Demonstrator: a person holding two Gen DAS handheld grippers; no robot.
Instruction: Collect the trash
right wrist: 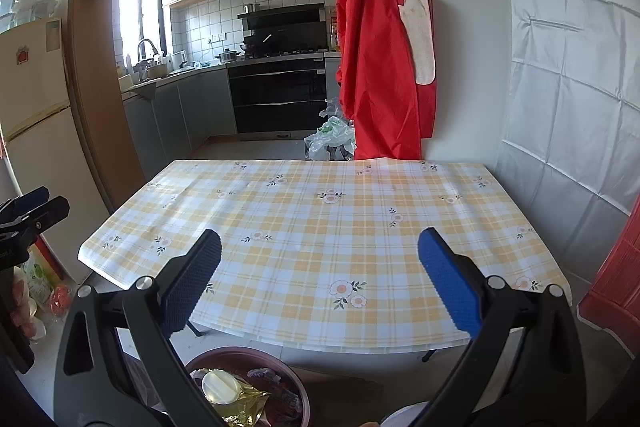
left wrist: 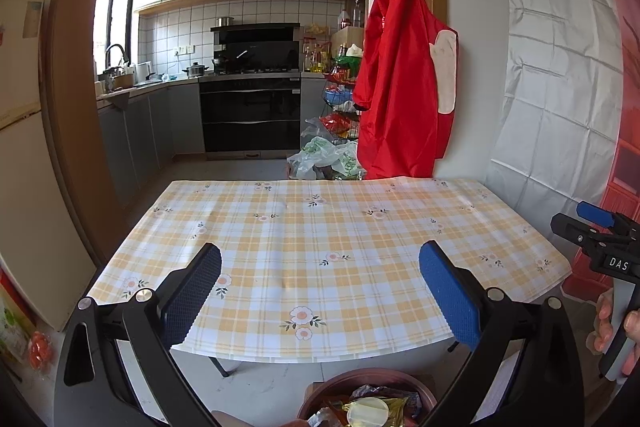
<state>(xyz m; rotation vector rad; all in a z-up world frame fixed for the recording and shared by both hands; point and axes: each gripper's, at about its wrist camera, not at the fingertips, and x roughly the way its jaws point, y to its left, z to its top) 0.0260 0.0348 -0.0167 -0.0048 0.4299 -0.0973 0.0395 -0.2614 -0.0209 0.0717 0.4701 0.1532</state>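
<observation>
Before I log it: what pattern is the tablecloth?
Yellow-and-white plaid with small flowers, clearest in the right wrist view: tablecloth.

Both wrist cams sit at the table's near edge, just above it, facing fwd across the checked tablecloth point(left wrist: 320, 227) toward the kitchen doorway. Left cam is offset left, right cam right; each catches the other gripper at frame edge. Shared: whole tabletop, red apron point(right wrist: 380, 47) on the door frame, oven point(left wrist: 250, 115), and the trash bowl point(right wrist: 248, 355) close below the lens.
</observation>
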